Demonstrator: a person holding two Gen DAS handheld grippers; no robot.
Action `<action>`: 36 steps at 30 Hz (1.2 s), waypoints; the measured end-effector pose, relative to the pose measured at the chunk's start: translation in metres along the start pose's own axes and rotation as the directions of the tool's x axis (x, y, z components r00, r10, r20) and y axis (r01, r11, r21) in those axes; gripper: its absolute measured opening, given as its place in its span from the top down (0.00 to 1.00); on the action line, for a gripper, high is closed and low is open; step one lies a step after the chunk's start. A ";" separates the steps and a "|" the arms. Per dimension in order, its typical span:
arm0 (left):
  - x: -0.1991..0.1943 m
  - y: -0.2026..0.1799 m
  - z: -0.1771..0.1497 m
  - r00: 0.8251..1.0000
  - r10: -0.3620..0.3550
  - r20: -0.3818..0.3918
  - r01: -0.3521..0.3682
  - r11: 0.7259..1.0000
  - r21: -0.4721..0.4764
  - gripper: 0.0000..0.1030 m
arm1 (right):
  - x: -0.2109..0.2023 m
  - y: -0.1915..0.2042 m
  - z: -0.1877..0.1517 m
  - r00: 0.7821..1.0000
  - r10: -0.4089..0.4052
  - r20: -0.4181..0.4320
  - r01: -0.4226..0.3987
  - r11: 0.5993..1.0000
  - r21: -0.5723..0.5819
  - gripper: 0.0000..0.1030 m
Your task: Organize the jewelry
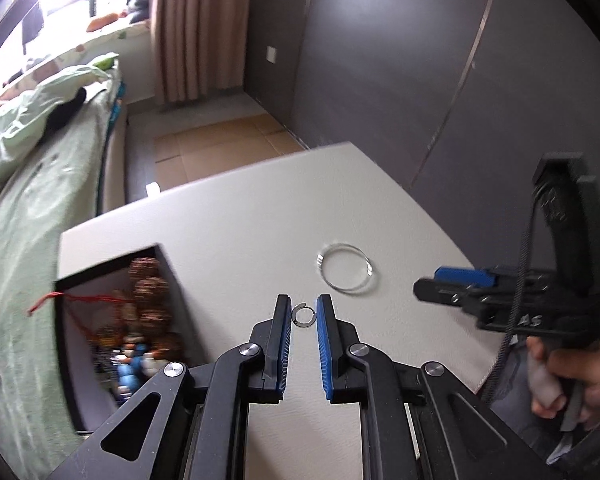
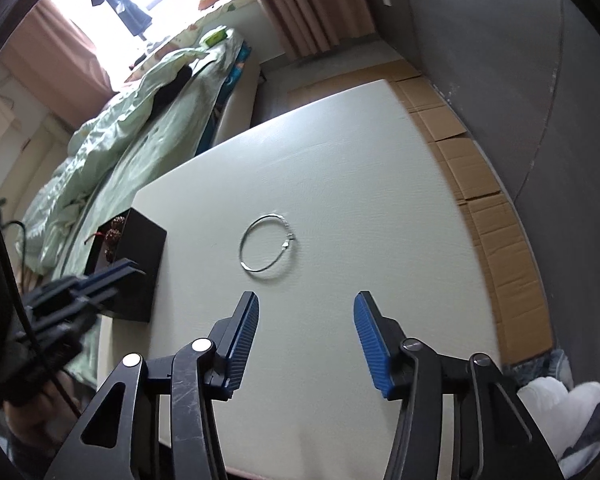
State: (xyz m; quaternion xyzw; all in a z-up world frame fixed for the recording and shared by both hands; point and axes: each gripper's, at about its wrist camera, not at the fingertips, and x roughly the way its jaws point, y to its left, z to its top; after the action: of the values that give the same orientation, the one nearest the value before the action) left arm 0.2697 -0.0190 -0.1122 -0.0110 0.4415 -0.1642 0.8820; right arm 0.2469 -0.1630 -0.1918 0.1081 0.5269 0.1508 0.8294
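Observation:
My left gripper [image 1: 304, 316] is closed on a small silver ring [image 1: 303, 315], pinched between its blue pads above the white table [image 1: 260, 216]. A thin silver bangle [image 1: 346, 267] lies flat on the table just ahead and to the right; it also shows in the right wrist view [image 2: 266, 245]. A black jewelry box [image 1: 112, 320] with beaded bracelets and a red cord stands open at the left; it also shows in the right wrist view [image 2: 134, 264]. My right gripper [image 2: 306, 306] is open and empty, hovering short of the bangle.
A bed with a green quilt [image 1: 28, 184] runs along the table's left side. Flattened cardboard [image 2: 484, 184] covers the floor to the right, by a grey wall. The right gripper also shows in the left wrist view [image 1: 460, 280].

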 end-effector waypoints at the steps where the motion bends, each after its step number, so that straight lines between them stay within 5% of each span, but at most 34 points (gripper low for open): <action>1: -0.005 0.005 0.001 1.000 0.002 0.011 -0.002 1.000 -0.010 0.87 | 0.003 0.003 0.001 1.000 0.001 -0.006 -0.001 1.000 -0.006 0.57; 14: -0.043 0.047 -0.005 0.996 0.001 0.088 0.006 0.997 -0.082 0.87 | 0.048 0.019 0.022 0.997 0.018 -0.081 -0.014 0.998 0.053 0.73; 21: -0.062 0.072 -0.012 0.991 0.008 0.132 0.009 0.992 -0.125 0.87 | 0.059 0.029 0.033 0.993 -0.084 -0.084 0.088 0.995 0.053 0.85; 29: -0.073 0.097 -0.017 0.987 0.029 0.161 -0.001 0.985 -0.173 0.87 | 0.066 0.058 0.036 0.954 -0.295 -0.050 0.290 0.953 -0.084 0.95; 36: -0.068 0.110 -0.020 0.988 0.032 0.148 0.000 0.977 -0.213 0.87 | 0.052 0.062 0.038 0.971 -0.239 -0.016 0.236 0.966 -0.109 0.97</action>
State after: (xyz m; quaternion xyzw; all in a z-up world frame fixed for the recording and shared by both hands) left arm 0.2471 0.1079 -0.0900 -0.1140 0.3887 -0.1076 0.9079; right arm 0.2935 -0.0873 -0.1991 -0.0023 0.5394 0.0796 0.8383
